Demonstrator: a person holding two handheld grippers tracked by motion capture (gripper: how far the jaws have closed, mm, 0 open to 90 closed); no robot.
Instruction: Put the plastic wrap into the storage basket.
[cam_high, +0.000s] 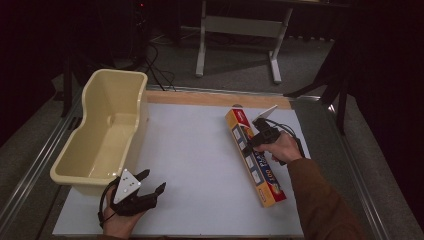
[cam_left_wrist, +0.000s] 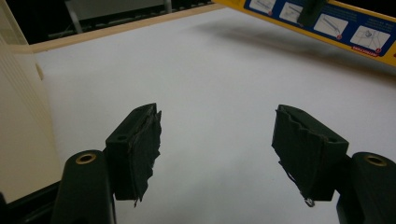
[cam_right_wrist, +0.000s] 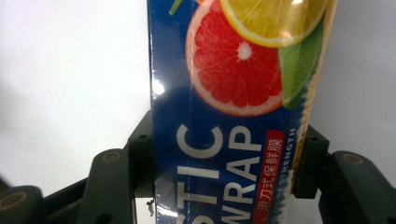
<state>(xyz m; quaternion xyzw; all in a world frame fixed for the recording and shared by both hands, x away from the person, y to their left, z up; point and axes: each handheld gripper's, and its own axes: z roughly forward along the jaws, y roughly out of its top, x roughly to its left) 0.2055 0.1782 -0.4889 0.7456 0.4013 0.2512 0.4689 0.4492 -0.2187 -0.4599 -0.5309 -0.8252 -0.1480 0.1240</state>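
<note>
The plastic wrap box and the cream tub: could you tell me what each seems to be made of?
The plastic wrap box looks like glossy printed cardboard: sharp folded edges, light glinting on the print. The cream tub looks like moulded plastic with a smooth, slightly shiny finish: rounded corners, one even colour, a rolled rim.

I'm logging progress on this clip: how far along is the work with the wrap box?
Done: the right tool has clamped the plastic wrap box across its width; the right gripper view shows both pads against its sides. In hand: the box, apparently lifting off the white mat. Left, probably: placing it in the empty cream tub. The left tool waits open.
</note>
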